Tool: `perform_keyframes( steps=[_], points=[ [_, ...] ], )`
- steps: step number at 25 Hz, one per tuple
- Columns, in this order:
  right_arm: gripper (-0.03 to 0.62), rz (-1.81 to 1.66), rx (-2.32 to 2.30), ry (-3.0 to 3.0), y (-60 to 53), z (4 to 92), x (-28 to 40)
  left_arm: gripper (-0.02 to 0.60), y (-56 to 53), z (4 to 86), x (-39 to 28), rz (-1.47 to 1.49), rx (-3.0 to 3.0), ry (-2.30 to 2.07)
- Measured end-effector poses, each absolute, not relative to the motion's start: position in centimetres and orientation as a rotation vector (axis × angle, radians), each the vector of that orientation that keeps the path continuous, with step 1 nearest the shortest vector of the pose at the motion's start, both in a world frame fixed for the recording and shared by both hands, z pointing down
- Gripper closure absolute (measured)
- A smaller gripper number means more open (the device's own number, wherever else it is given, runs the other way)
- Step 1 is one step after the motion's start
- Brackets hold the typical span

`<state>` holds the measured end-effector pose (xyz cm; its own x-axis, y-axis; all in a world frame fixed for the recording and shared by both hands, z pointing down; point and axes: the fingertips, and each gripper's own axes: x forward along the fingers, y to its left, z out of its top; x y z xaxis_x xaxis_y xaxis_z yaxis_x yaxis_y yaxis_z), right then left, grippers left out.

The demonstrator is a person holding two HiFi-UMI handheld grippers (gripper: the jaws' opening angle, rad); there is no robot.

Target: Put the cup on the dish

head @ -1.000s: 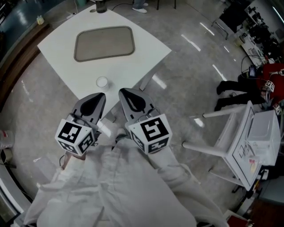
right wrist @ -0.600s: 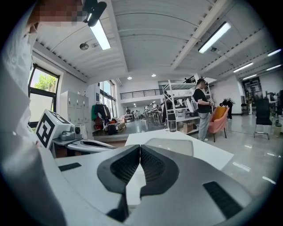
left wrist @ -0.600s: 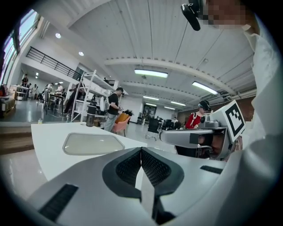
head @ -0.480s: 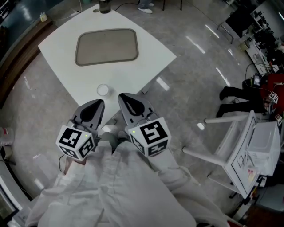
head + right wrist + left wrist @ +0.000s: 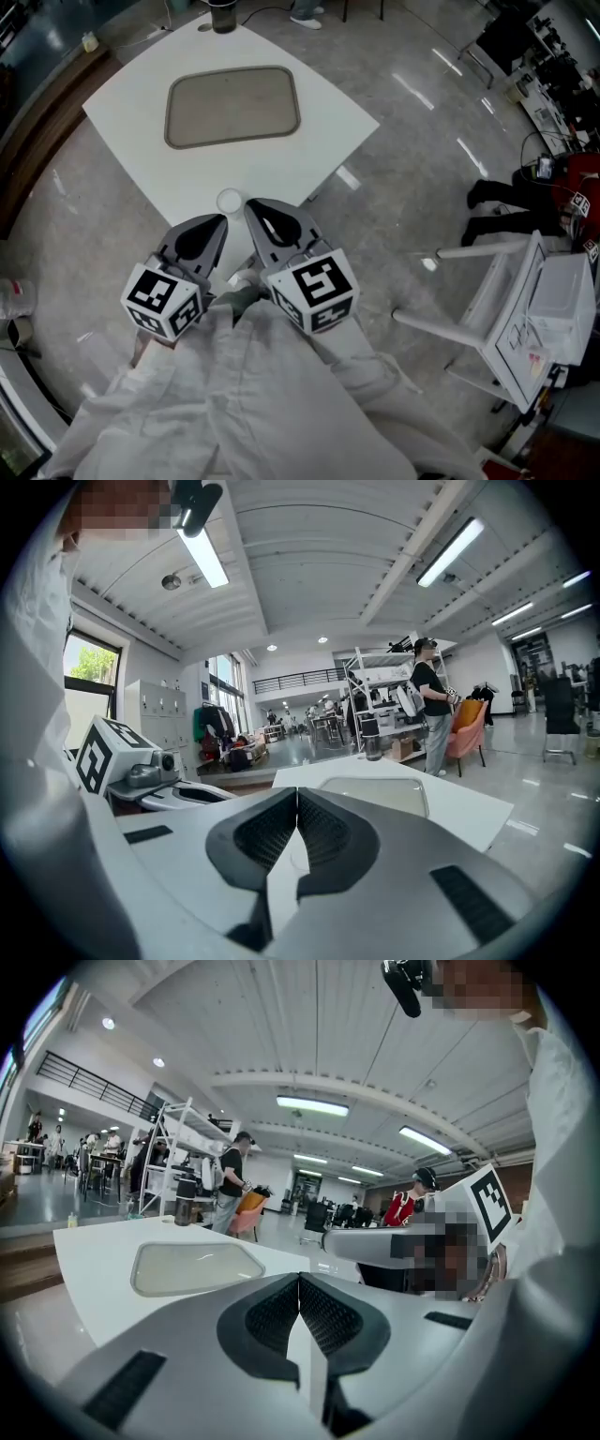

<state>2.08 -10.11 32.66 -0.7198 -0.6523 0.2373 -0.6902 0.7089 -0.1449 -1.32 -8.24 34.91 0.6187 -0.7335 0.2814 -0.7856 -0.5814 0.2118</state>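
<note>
Head view: a small white cup (image 5: pixel 229 200) stands at the white worktop's (image 5: pixel 122 98) near corner, well apart from the grey dish (image 5: pixel 232 106). The left claw (image 5: pixel 217 225) and right claw (image 5: pixel 252 207) hover just beside the cup.

Left gripper view: the jaws are pressed together, holding nothing.

Right gripper view: the jaws are likewise closed and empty.

In the head view, the table's (image 5: pixel 319 103) near corner, at 6 o'clock from the cup (image 5: pixel 230 200), is hidden under the left gripper (image 5: pixel 217 222) and right gripper (image 5: pixel 251 205). The flask (image 5: pixel 222 13) at 12 o'clock is cut by the top edge, and a person in red (image 5: pixel 579 173) at 3 o'clock by the right edge. In both gripper views the gripper bodies cover the near table. In the right one they also cover the tray's (image 5: pixel 375 794) near rim. Far people are too small to tell.
</note>
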Motion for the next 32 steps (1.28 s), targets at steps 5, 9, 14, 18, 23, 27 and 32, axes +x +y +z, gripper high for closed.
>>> perform_keyframes(
  steps=[5,9,14,18,23,27,32],
  points=[
    [0.582,0.36,1.115,-2.726,-10.3,33.1,2.2,0.572,-8.5,35.2,-1.8,0.229,2.513,-1.22],
    [0.582,0.382,1.133,-2.708,-10.3,33.7,2.1,0.572,-8.3,35.9,-1.6,0.242,2.523,-1.188],
    [0.58,0.414,1.124,-2.716,-9.9,34.2,2.0,0.572,-8.2,36.6,-1.5,0.266,2.522,-1.175],
    [0.581,0.445,1.13,-2.694,-10.0,35.4,2.1,0.572,-8.3,37.8,-1.6,0.276,2.504,-1.153],
    [0.581,0.478,1.119,-2.673,-10.0,36.8,2.0,0.572,-8.8,39.5,-2.2,0.313,2.473,-1.17],
    [0.581,0.5,1.125,-2.658,-10.3,37.6,2.1,0.572,-9.4,40.6,-1.9,0.347,2.492,-1.159],
    [0.581,0.541,1.127,-2.637,-10.5,38.9,2.0,0.571,-10.0,42.1,-1.9,0.382,2.471,-1.15]
  ],
)
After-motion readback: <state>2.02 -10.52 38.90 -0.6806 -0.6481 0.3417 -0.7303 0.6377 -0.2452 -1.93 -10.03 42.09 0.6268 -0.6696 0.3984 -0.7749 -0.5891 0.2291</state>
